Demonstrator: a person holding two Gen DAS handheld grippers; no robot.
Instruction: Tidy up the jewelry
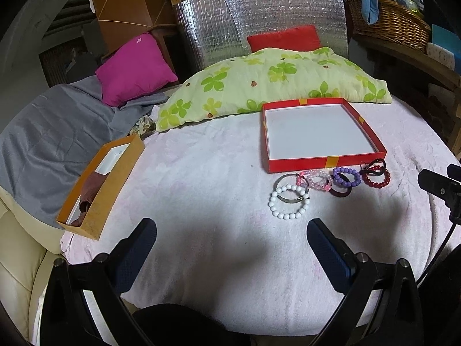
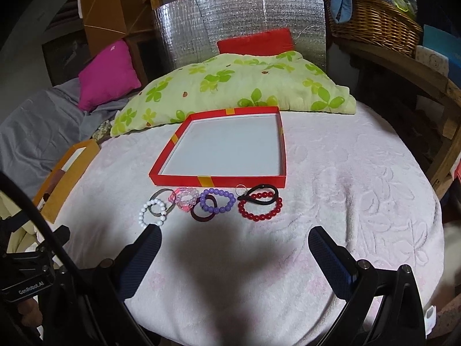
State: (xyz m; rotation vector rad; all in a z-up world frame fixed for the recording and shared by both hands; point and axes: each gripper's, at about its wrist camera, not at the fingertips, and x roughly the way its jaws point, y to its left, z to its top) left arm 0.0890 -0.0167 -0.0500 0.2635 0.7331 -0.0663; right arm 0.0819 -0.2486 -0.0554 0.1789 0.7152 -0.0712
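Note:
A shallow red box (image 1: 325, 165) (image 2: 219, 179) with a white floor stands empty on the pale pink blanket. In front of it lies a row of jewelry: a white bead bracelet (image 1: 289, 201) (image 2: 152, 212) over a metal bangle (image 1: 288, 186) (image 2: 164, 201), a pink bead bracelet (image 1: 315, 179) (image 2: 186, 199), a purple bead bracelet (image 1: 346, 176) (image 2: 218, 200) over a dark hair tie (image 2: 201, 212), and a red bead bracelet (image 1: 375, 179) (image 2: 260, 206) with a black hair tie (image 2: 260, 193). My left gripper (image 1: 232, 232) and right gripper (image 2: 234, 238) are open and empty, short of the row.
An orange box (image 1: 99, 184) (image 2: 64, 170) with brown cloth inside sits at the left edge. A green floral pillow (image 1: 273, 79) (image 2: 230, 85), a magenta cushion (image 1: 134, 67) and a grey blanket (image 1: 54, 132) lie behind. A wicker basket (image 2: 374, 20) stands at the back right.

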